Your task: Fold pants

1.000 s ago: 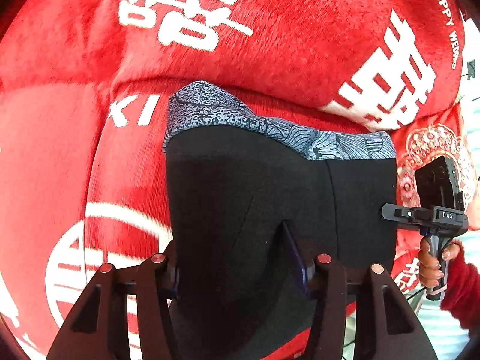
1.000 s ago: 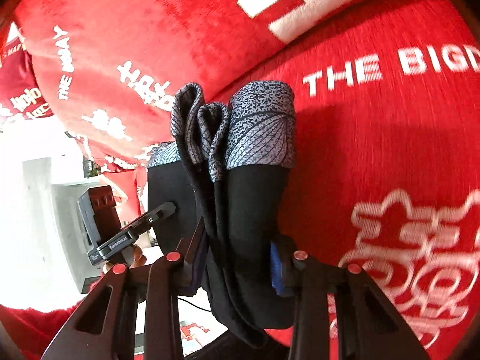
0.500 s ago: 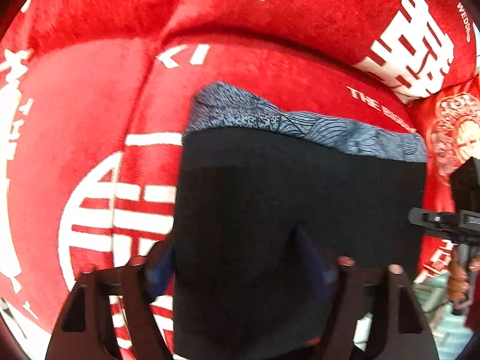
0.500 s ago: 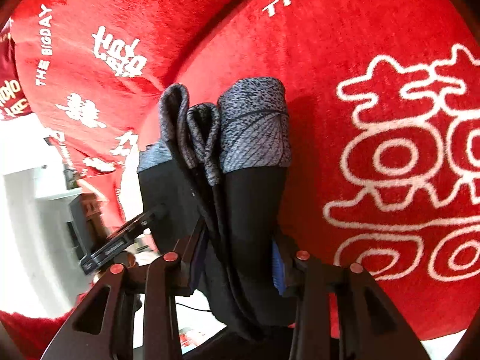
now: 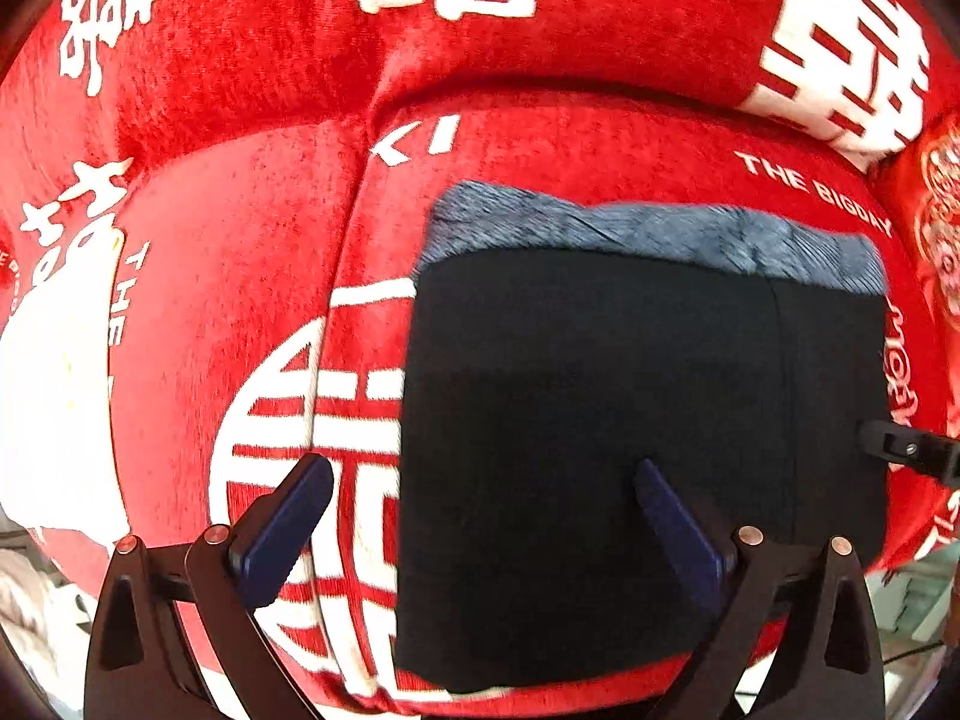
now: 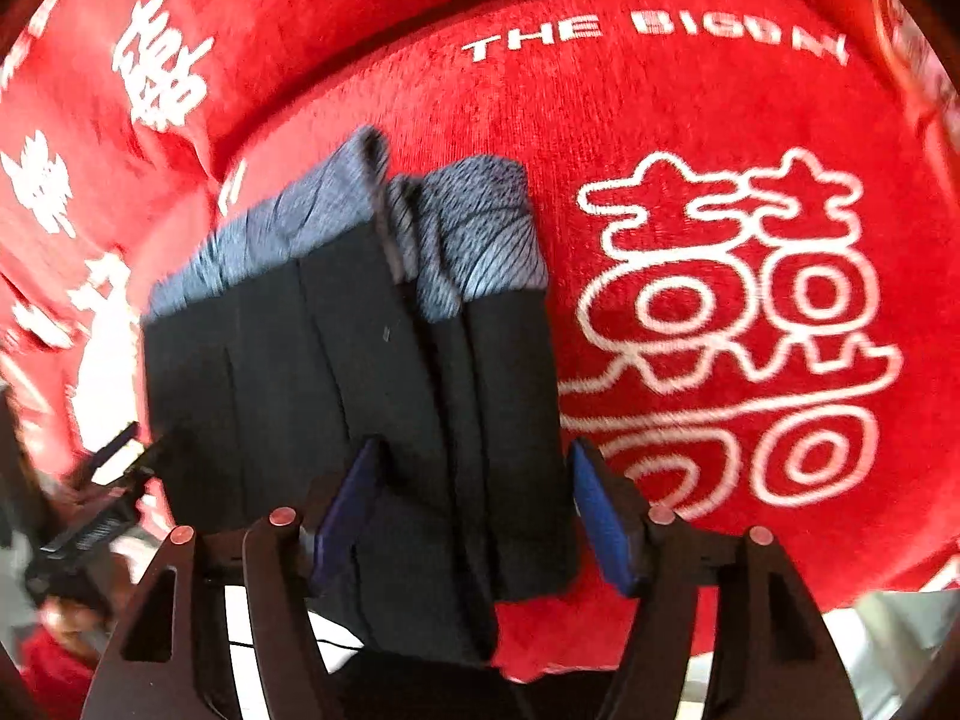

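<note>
The folded black pants (image 5: 600, 432), with a grey patterned waistband (image 5: 648, 234) at the far end, lie flat on a red seat cushion (image 5: 240, 276). My left gripper (image 5: 480, 516) hangs over their left edge with its jaws opening wide: one pad is over the cushion, the other over the black cloth, and neither presses. In the right wrist view the pants (image 6: 336, 372) show their stacked layers. My right gripper (image 6: 474, 510) straddles the right edge of the stack, its jaws opening and the right pad clear of the cloth.
The red sofa backrest (image 5: 480, 48) with white characters rises behind the pants. A seam (image 5: 354, 228) splits the seat cushions to the left. The right gripper's tip (image 5: 906, 456) shows at the pants' right edge. A hand in a red sleeve (image 6: 60, 636) holds the blurred left gripper (image 6: 108, 462).
Both pairs of jaws have spread and let go of the pants. The pants, held up by their near edge before, now rest flat on the cushion. Both cameras have tipped downward.
</note>
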